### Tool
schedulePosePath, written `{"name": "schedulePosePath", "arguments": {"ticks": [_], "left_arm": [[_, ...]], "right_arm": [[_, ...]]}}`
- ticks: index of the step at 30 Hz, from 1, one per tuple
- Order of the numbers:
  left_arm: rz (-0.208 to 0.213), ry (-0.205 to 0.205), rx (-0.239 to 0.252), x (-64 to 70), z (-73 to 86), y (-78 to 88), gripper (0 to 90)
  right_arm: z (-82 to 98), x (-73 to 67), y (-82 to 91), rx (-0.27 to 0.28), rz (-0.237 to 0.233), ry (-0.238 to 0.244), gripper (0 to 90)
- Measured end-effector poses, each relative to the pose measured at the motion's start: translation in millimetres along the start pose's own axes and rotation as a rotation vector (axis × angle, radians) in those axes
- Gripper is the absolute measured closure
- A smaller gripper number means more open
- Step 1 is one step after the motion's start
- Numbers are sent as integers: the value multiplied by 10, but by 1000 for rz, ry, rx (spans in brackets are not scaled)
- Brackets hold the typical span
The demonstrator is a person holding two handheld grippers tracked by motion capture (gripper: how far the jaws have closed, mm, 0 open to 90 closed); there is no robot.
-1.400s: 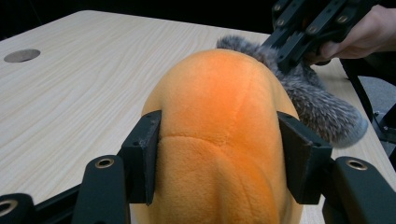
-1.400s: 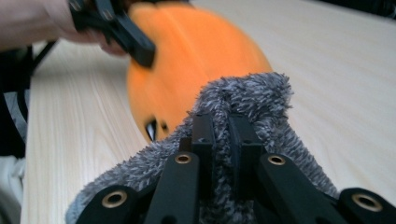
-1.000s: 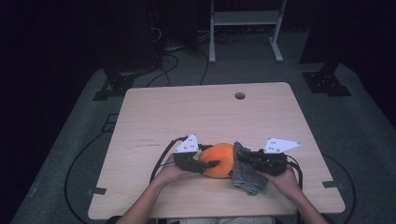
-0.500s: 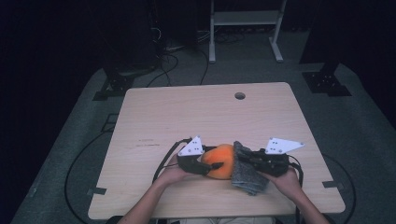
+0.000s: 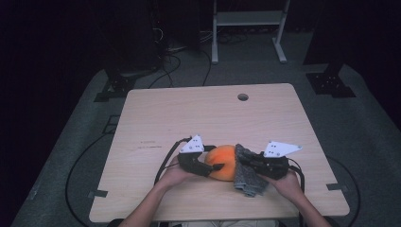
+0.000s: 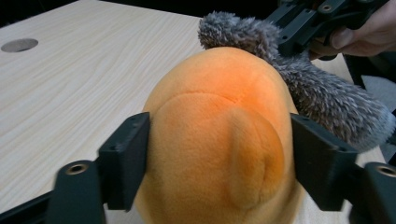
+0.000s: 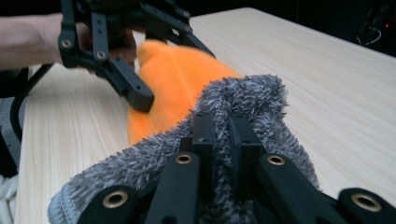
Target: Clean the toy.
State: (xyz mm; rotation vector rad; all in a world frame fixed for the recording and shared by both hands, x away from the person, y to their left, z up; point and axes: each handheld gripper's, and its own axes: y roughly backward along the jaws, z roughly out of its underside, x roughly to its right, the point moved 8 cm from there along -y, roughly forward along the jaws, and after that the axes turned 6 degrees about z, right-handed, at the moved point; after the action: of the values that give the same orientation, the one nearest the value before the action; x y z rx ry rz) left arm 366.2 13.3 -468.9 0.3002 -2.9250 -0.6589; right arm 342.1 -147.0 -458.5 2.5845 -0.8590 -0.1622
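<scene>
Orange plush straddled by the left gripper, grey fleece cloth pinched by the right.

The orange plush (image 6: 219, 140) is found on the desk (image 5: 198, 113) between the spread jaws of the left gripper (image 5: 213, 168), which have just been opening; whether the pads press on it cannot be told. The grey cloth (image 7: 233, 121) is clamped in the right gripper (image 7: 219, 135), jaws pressed together, draped on the plush's far side. A firm re-closing on the plush is advised before the cloth is drawn across, lest it roll.
</scene>
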Motion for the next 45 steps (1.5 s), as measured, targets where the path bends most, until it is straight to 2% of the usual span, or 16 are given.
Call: {"name": "schedulePosePath", "arguments": {"ticks": [5, 8, 11, 14, 15, 18, 21, 24, 29, 32, 34, 37, 39, 42, 43, 45], "left_arm": [[-15, -18, 7, 27, -39, -19, 325], [-27, -43, 10, 54, -69, -65, 329], [-35, -68, 3, 92, -91, -87, 328], [-27, -57, 2, 95, -79, -77, 240], [10, -12, 9, 75, -55, -49, 216], [9, -2, 7, 53, -44, -29, 266], [-15, -47, -1, 78, -59, -44, 325], [-18, -65, -1, 96, -71, -56, 356], [-28, -128, -11, 173, -88, -101, 369], [-31, -126, -14, 176, -80, -92, 345], [-22, -111, -9, 173, -54, -87, 280], [-21, -59, -4, 141, -47, -77, 185], [-15, -42, 1, 140, -52, -58, 186], [-18, -51, -4, 139, -47, -39, 254], [-32, -90, -5, 148, -52, -35, 360], [-28, -119, -7, 174, -71, -53, 398]], "right_arm": [[103, 59, 106, -41, 23, -2, 824], [-83, -29, 185, 24, 7, 18, 824], [-238, -122, 112, 29, 1, 70, 824], [-226, -153, 13, 9, -3, 91, 824], [-204, -149, 5, 6, -7, 86, 824], [-151, -134, 13, 8, 4, 74, 825], [4, -72, 68, -27, 15, 48, 825], [-9, -60, 126, -29, 20, 47, 826], [-302, -230, 96, 31, -3, 112, 825], [-354, -226, 3, 23, -9, 123, 826], [-335, -217, -24, 16, -13, 116, 826], [-218, -177, -30, -6, -5, 92, 829], [-191, -146, 2, -12, 6, 90, 829], [-171, -134, 38, -24, 16, 91, 828], [-210, -154, 78, -15, 17, 95, 829], [-290, -214, 95, -7, -7, 120, 829]]}}
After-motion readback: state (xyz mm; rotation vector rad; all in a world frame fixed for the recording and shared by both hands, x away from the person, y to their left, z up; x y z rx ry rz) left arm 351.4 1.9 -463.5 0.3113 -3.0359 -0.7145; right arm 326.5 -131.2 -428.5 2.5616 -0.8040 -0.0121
